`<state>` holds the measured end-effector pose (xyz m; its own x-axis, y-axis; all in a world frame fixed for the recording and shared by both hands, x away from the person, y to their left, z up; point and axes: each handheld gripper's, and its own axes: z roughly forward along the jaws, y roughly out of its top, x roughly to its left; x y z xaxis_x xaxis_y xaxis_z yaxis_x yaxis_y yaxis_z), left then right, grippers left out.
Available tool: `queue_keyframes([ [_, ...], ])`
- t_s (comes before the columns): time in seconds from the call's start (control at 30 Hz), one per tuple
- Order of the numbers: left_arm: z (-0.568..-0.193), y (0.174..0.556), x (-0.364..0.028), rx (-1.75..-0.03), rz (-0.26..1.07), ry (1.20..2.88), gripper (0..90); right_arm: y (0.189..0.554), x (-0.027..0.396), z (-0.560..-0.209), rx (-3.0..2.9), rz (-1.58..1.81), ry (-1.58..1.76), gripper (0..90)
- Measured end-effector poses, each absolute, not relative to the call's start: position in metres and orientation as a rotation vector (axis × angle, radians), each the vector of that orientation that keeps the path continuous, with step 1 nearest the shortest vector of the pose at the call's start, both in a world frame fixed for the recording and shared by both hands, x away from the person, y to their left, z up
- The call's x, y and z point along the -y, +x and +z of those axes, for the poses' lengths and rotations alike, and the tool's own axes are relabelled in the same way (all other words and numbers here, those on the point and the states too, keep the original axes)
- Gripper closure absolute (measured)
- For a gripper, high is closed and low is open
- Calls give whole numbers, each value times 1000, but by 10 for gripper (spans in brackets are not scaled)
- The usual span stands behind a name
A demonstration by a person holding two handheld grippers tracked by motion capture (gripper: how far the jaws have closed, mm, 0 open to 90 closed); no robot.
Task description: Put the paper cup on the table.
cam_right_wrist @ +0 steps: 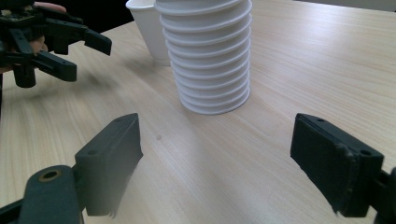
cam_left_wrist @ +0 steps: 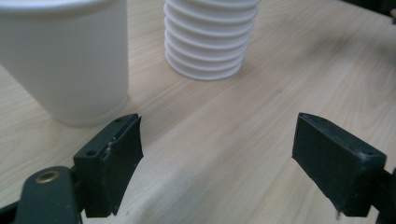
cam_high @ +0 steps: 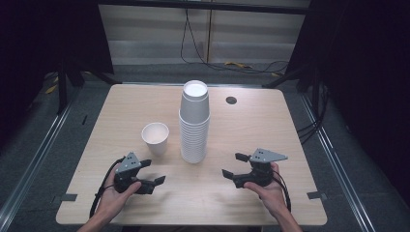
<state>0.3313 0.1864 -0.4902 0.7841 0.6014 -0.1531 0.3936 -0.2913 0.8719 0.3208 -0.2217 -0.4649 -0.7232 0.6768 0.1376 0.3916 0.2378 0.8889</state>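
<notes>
A tall stack of white paper cups [cam_high: 195, 123] stands at the middle of the wooden table [cam_high: 270, 130]. A single white paper cup [cam_high: 155, 137] stands upright just left of it. My left gripper [cam_high: 153, 171] lies low near the front left, below the single cup, open and empty. In the left gripper view the single cup [cam_left_wrist: 65, 60] is close ahead on the left, beyond the jaws, and the stack [cam_left_wrist: 210, 37] is farther off. My right gripper [cam_high: 233, 165] is open at the front right, pointing toward the stack [cam_right_wrist: 208, 56]. The left gripper [cam_right_wrist: 88, 58] appears at upper left there.
A small dark round hole [cam_high: 231, 100] sits in the tabletop at the back right of the stack. Grey tape marks [cam_high: 67, 197] lie at the front corners. Cables run over the floor behind the table, and dark curtains flank it.
</notes>
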Motion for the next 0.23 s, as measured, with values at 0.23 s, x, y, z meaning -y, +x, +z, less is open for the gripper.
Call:
queue_keyframes([
  [0.23,-500,332,-181,-769,237,1909,158,320,216,-468,-2275,1470,997,161],
])
